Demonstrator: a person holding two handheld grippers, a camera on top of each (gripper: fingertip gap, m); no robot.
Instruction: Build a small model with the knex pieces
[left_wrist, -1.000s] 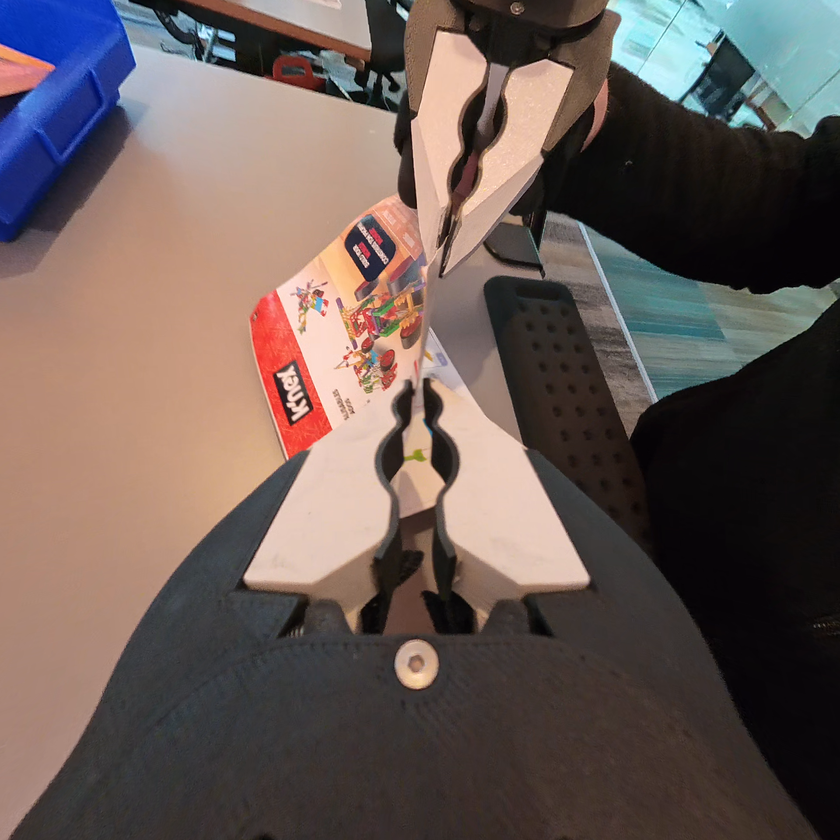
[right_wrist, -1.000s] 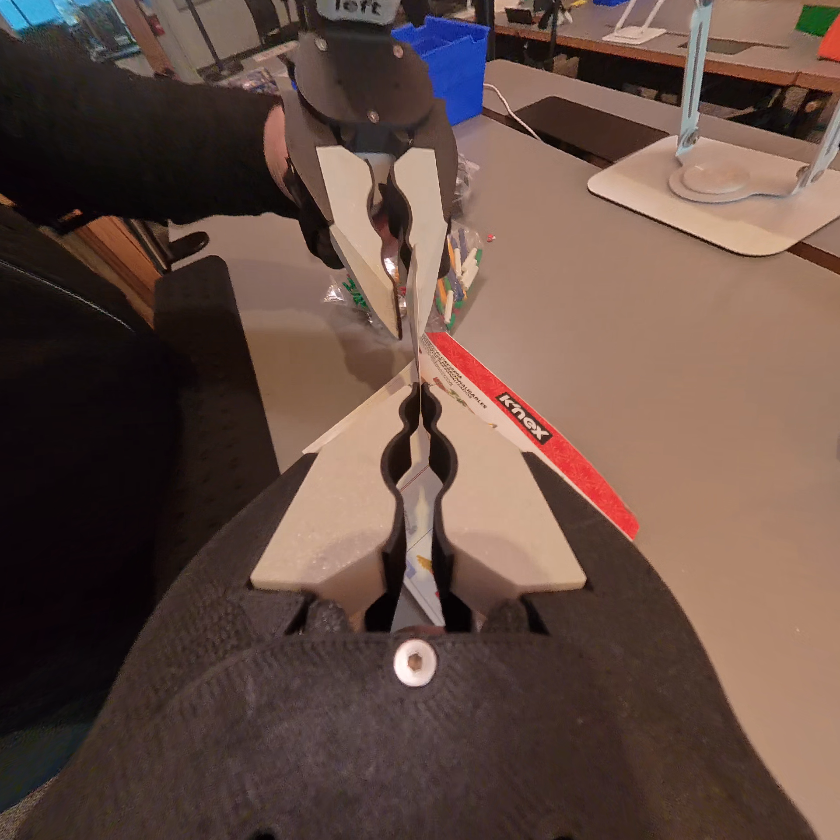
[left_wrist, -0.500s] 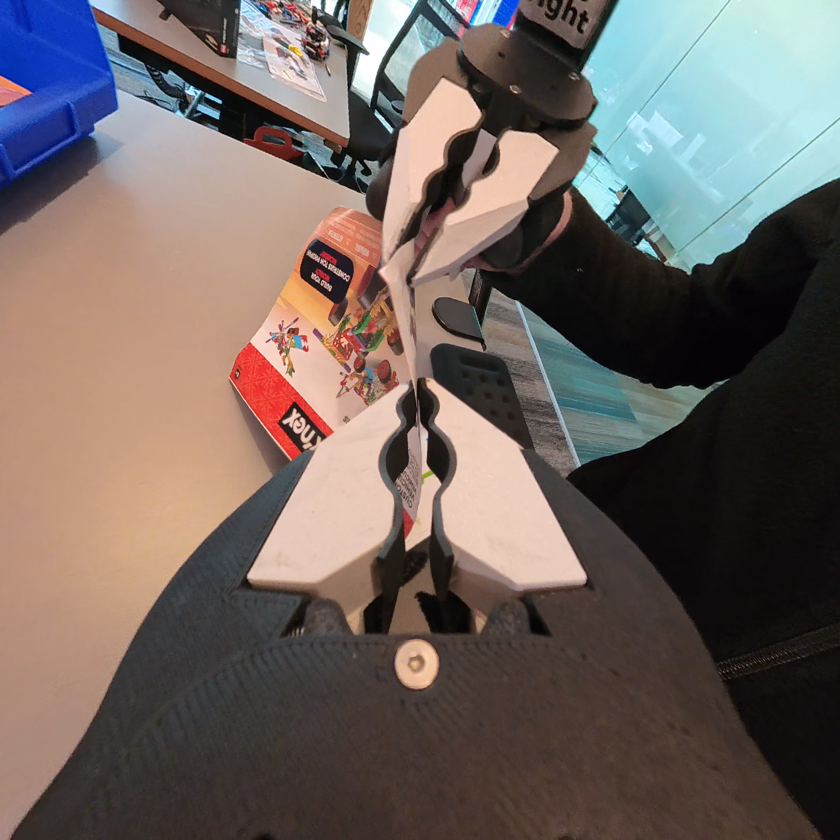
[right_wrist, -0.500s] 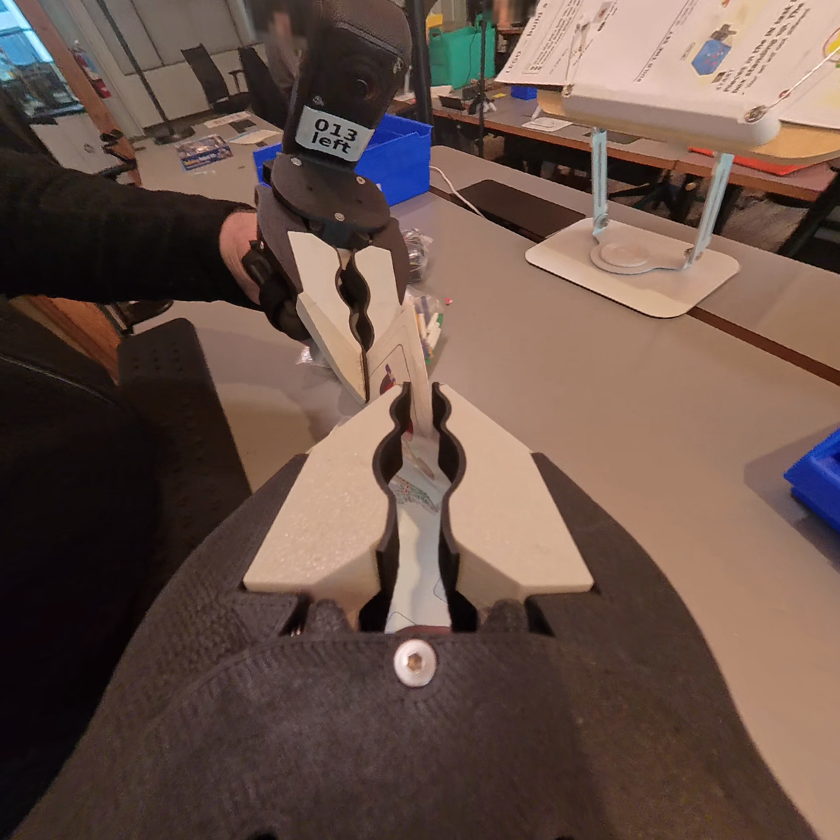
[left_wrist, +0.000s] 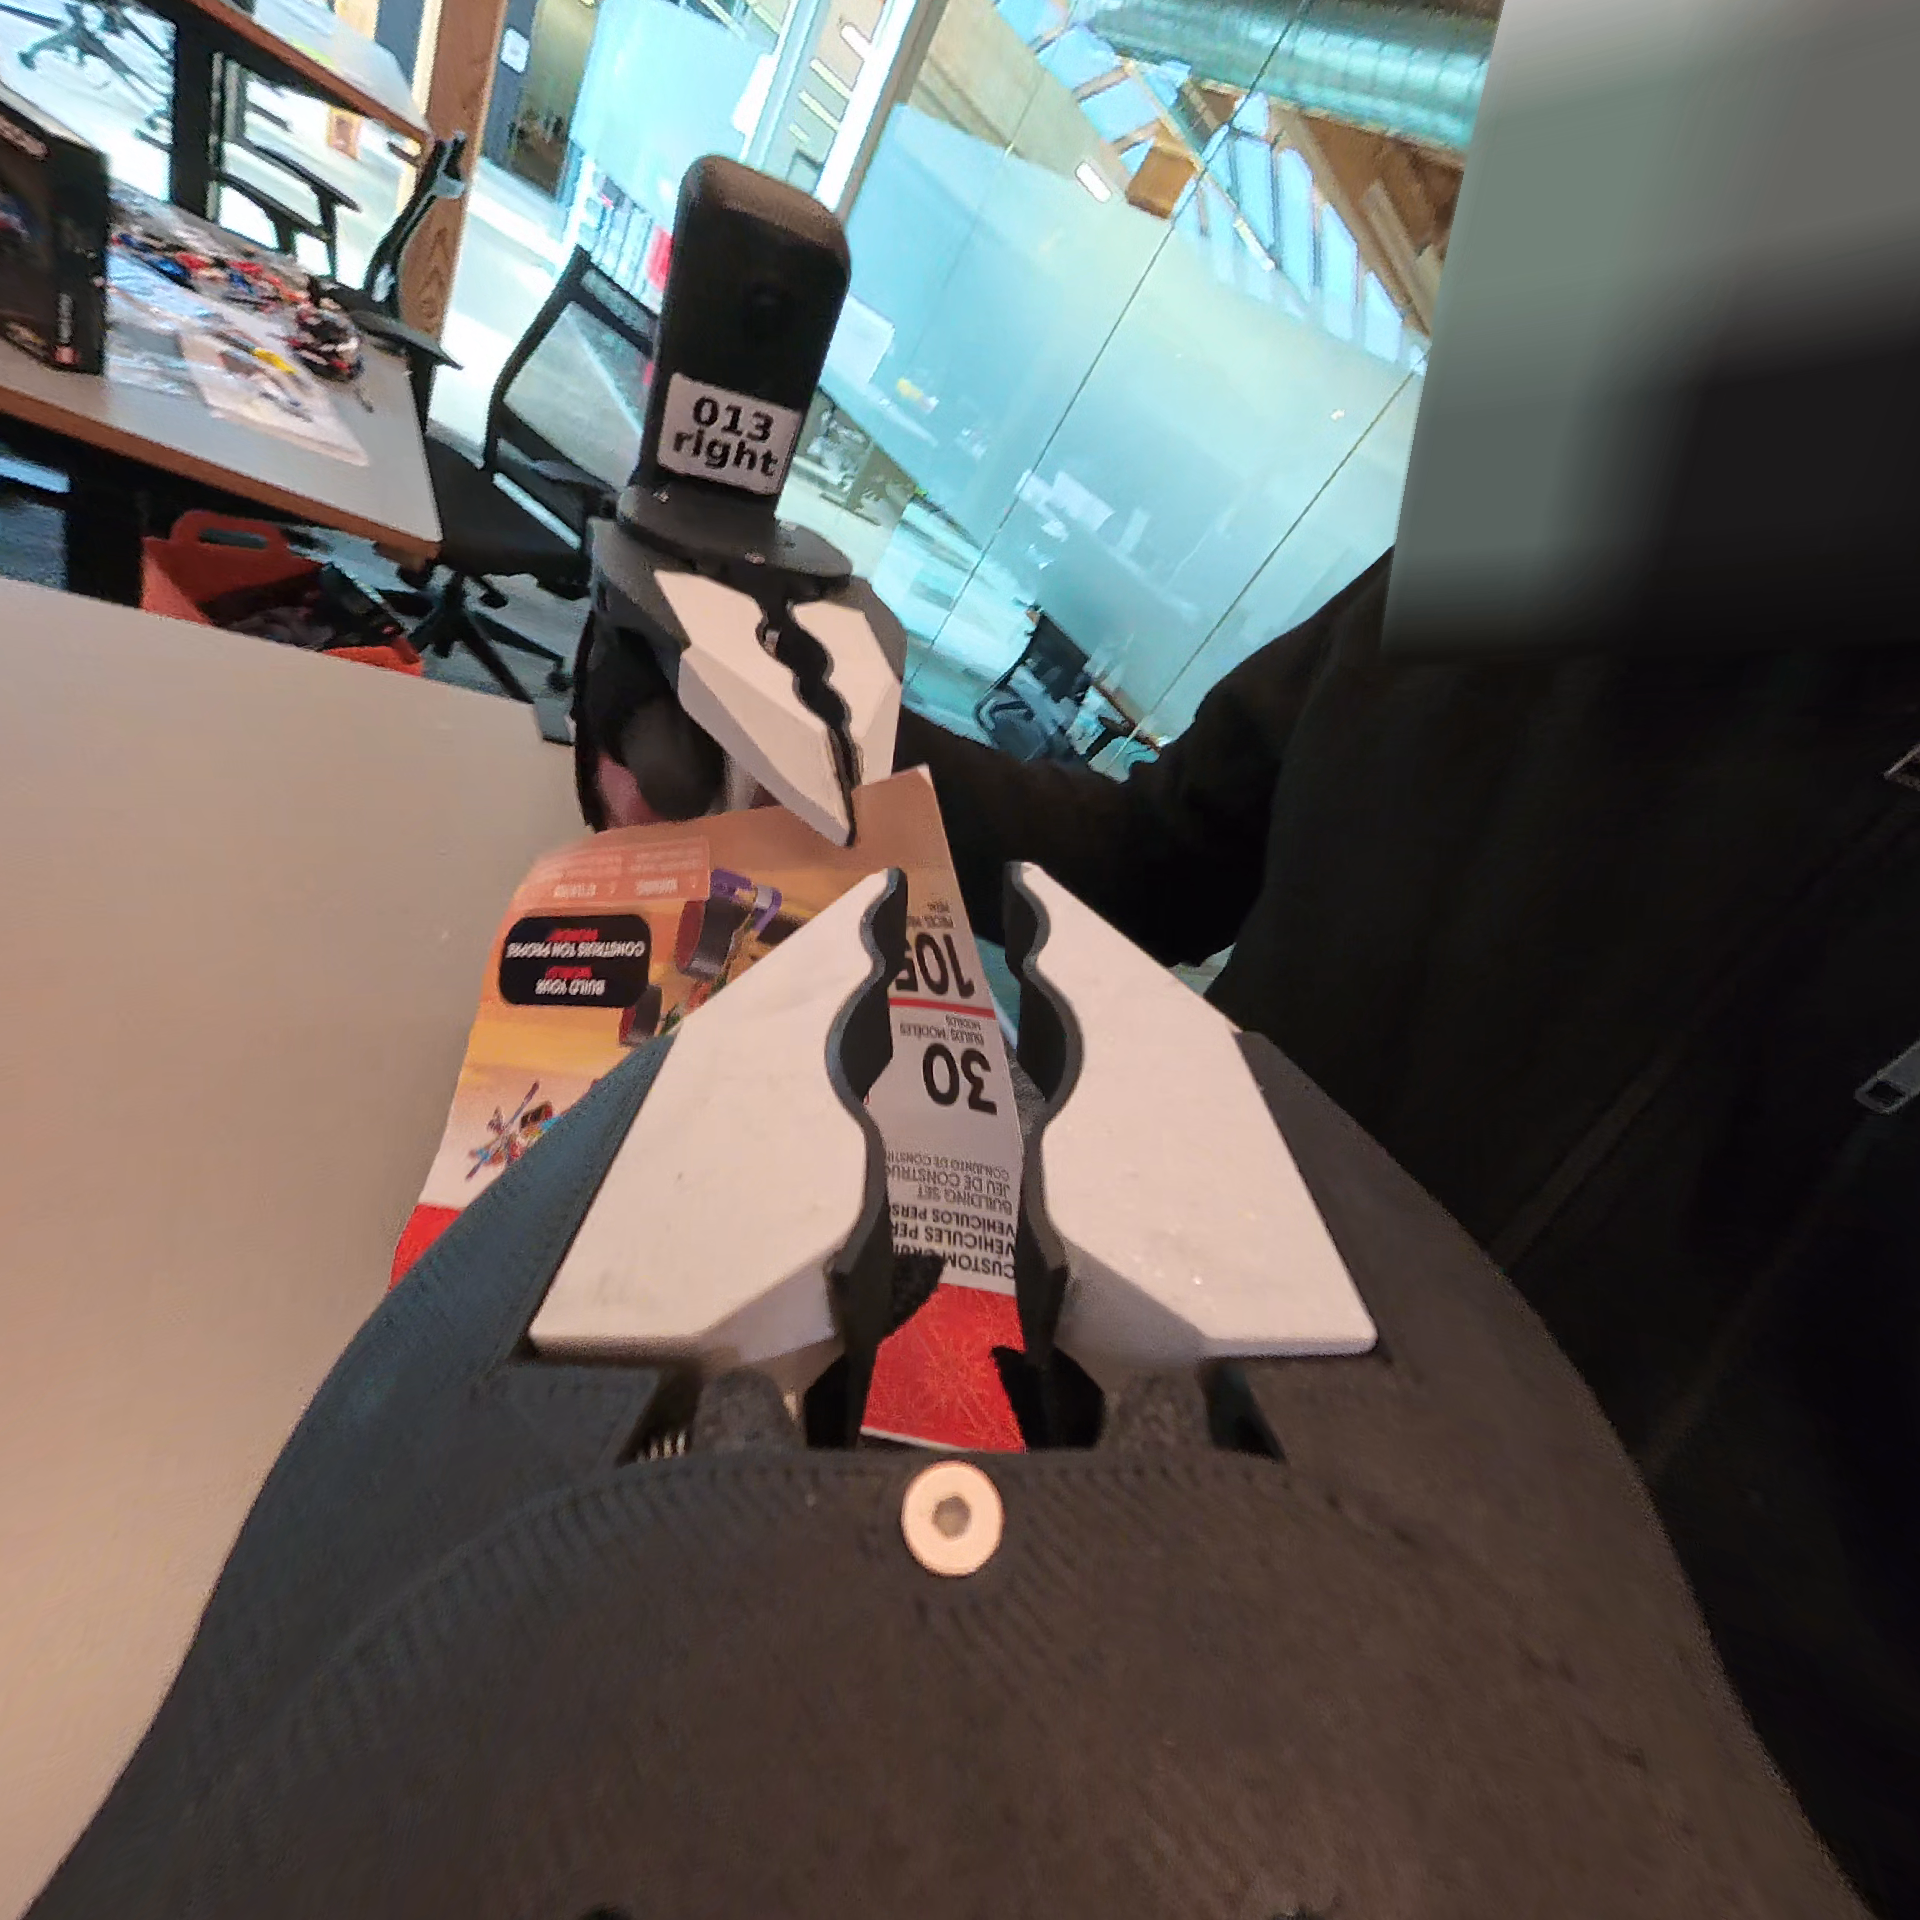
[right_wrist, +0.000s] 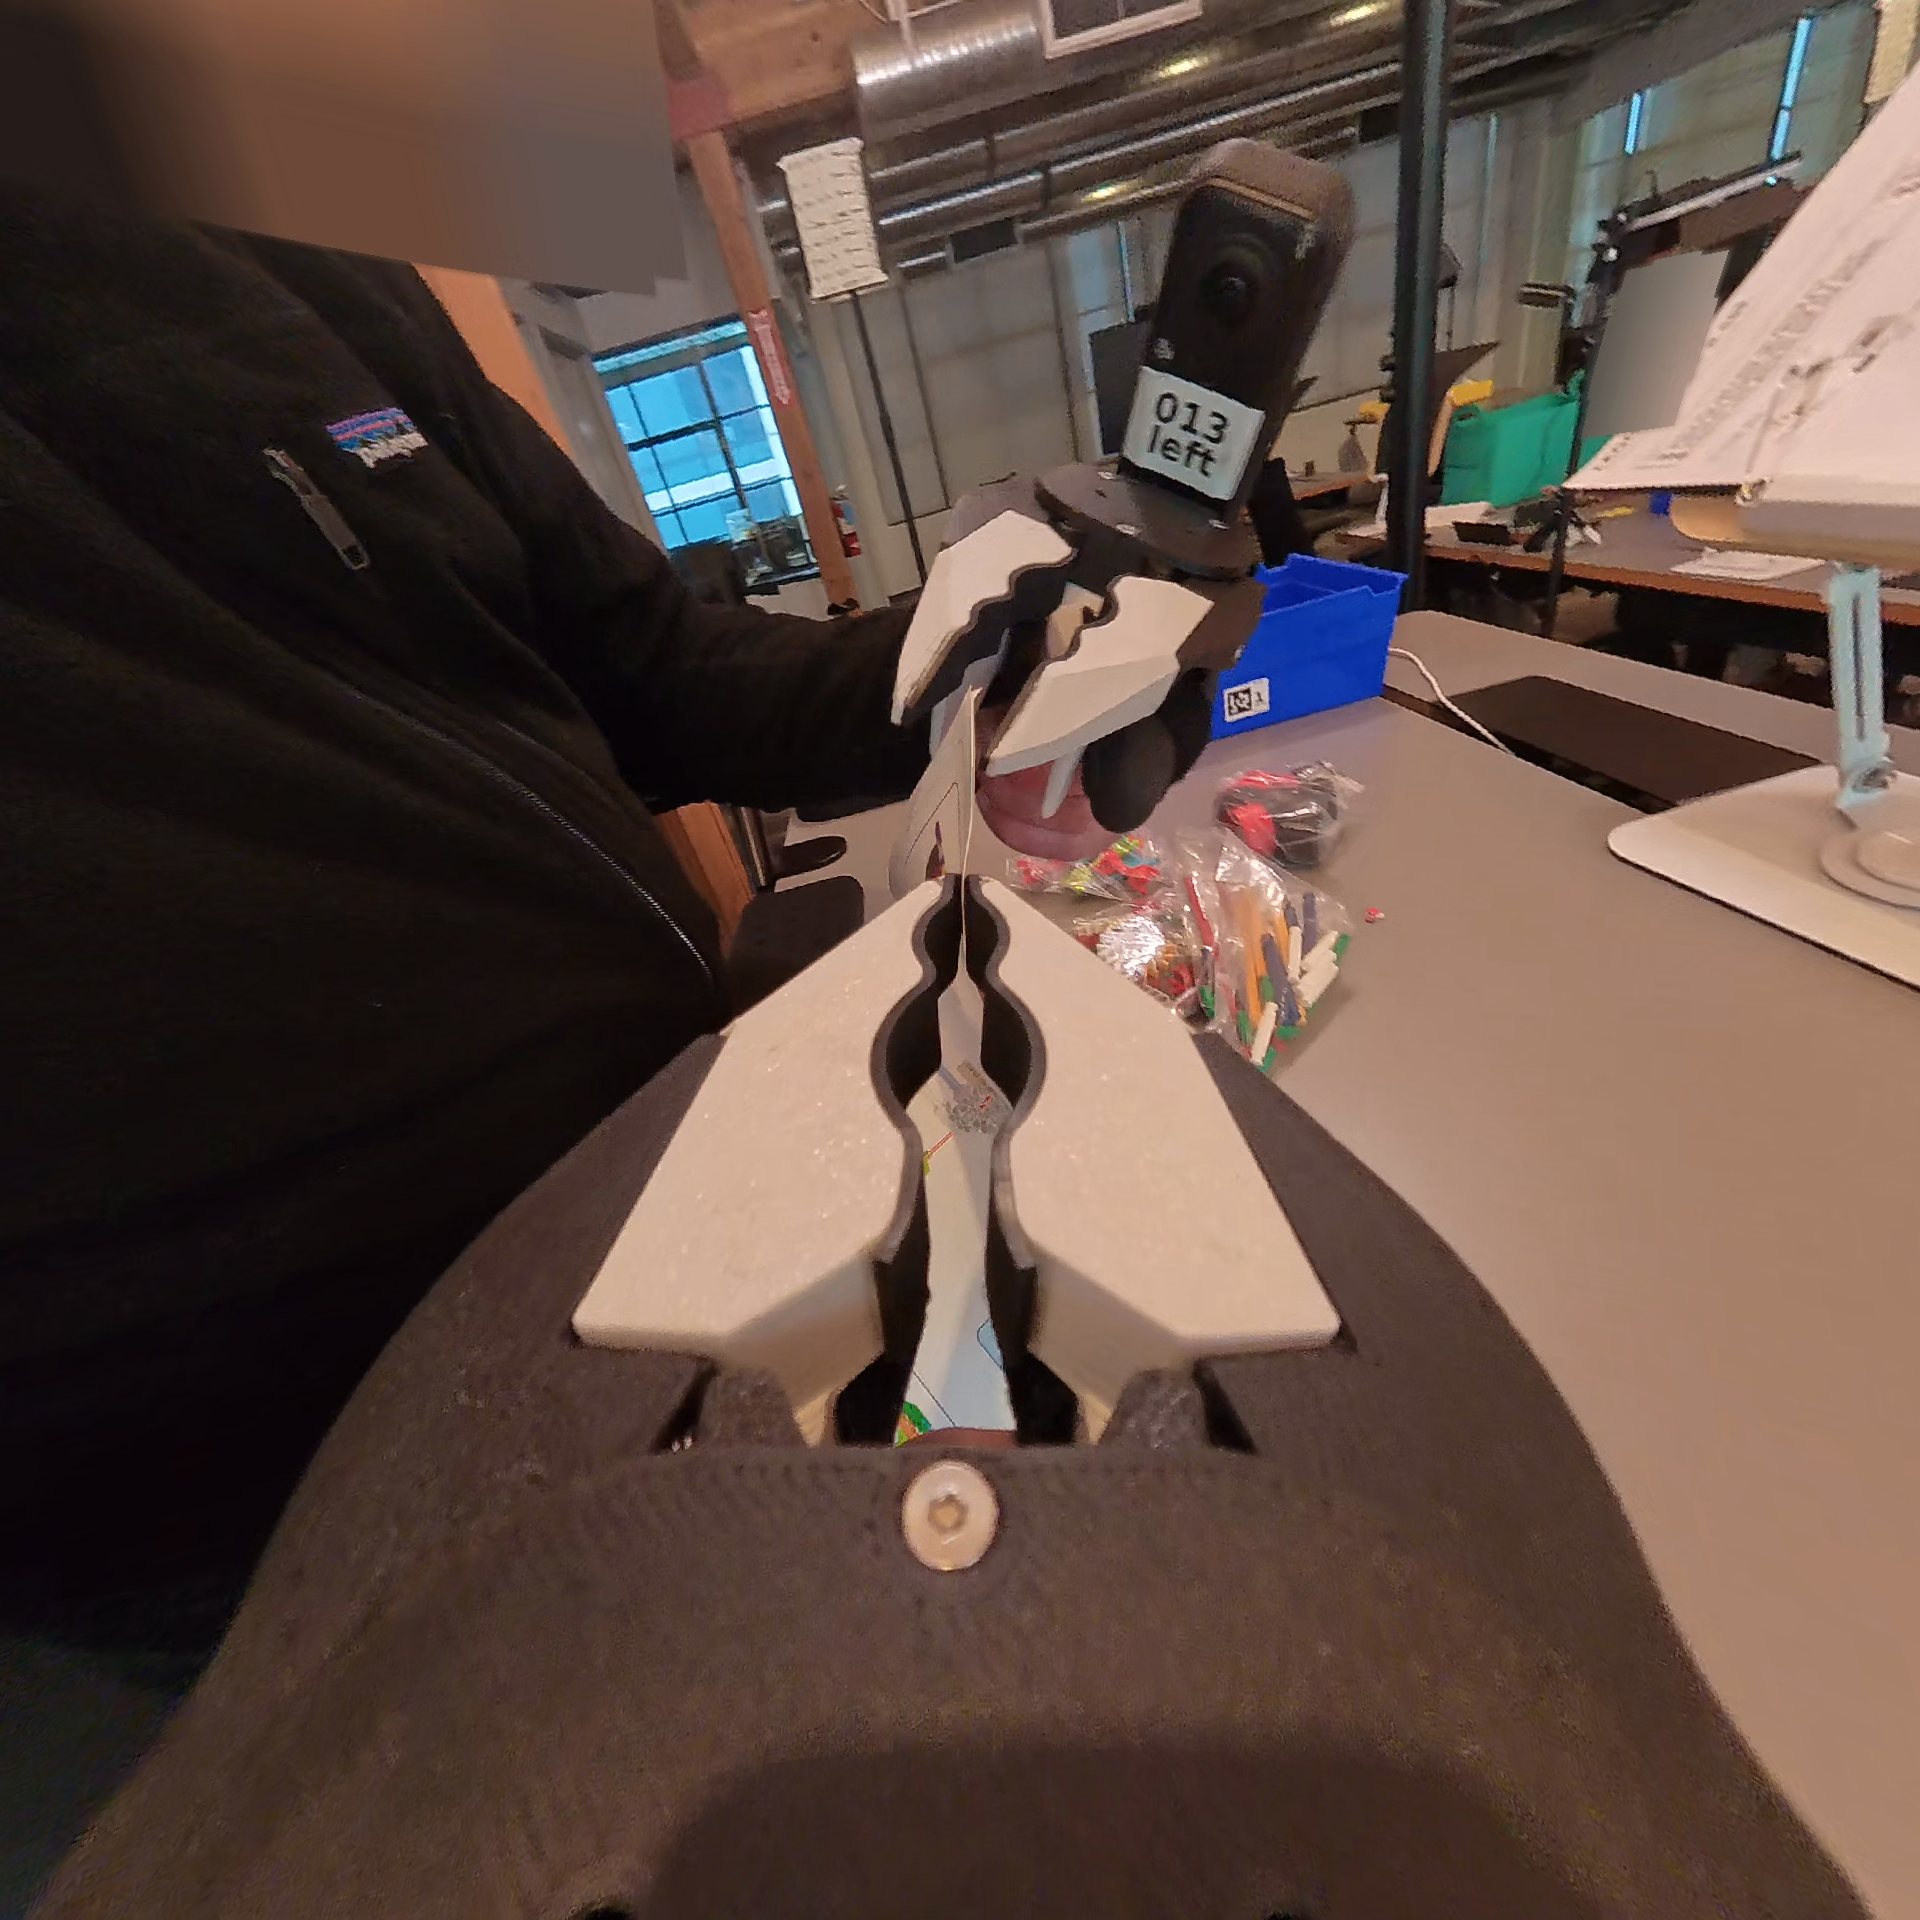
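Grey surface (right_wrist: 1558, 1091) is carrying bagged colourful parts (right_wrist: 1236, 935) at one o'clock. Right tool (right_wrist: 961, 883) is pinching the printed booklet (left_wrist: 727, 935) tight; left tool (left_wrist: 951, 883) is gaping around it, beneath a labelled camera (right_wrist: 1236, 301).

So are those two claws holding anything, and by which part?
The right gripper pinches the booklet at its top edge. The left gripper is open around the booklet, not gripping it.
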